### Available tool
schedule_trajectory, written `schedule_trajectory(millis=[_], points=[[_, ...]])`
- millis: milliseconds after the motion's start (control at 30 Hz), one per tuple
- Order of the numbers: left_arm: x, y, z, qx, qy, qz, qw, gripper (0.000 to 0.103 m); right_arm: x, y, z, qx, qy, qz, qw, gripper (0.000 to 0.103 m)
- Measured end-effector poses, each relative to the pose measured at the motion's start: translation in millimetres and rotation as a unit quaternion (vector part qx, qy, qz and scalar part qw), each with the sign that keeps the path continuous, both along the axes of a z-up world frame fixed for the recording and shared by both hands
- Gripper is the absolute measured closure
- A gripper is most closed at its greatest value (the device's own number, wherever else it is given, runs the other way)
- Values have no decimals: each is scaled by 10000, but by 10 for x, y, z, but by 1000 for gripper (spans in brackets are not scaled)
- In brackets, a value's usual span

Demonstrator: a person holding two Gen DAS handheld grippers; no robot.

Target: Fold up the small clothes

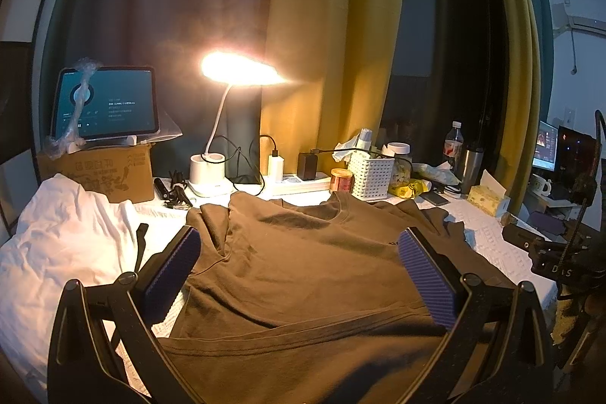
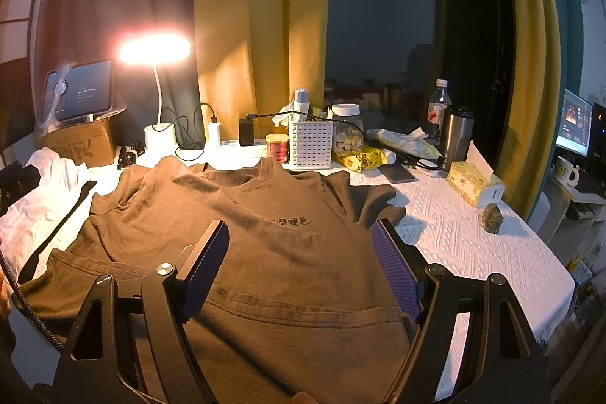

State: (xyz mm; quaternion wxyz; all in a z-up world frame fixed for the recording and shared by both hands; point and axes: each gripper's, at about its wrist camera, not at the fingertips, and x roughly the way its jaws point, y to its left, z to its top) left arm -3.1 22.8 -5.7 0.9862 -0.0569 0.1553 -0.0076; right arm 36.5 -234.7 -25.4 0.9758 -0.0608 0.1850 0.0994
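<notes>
The left gripper and right gripper hang over the near hem with jaws apart, holding nothing. Beneath them the brown T-shirt lies spread, front up, on the white-covered table, collar toward the lamp. It looks light, limp and unslippery; hem corners or shoulders seem the likeliest holds. Behind, a white basket holds tissue, and a jar holds pale snacks.
</notes>
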Motion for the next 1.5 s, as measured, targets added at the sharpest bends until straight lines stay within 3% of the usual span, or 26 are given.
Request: schedule_trajectory(millis=[667, 1500], points=[[159, -101, 15, 15, 136, -120, 9998, 1, 104, -130, -114, 47, 152, -50, 9999, 22], [1302, -304, -169, 63, 1200, -263, 9924, 1, 1404, -588, -213, 111, 1027, -406, 9938, 22]])
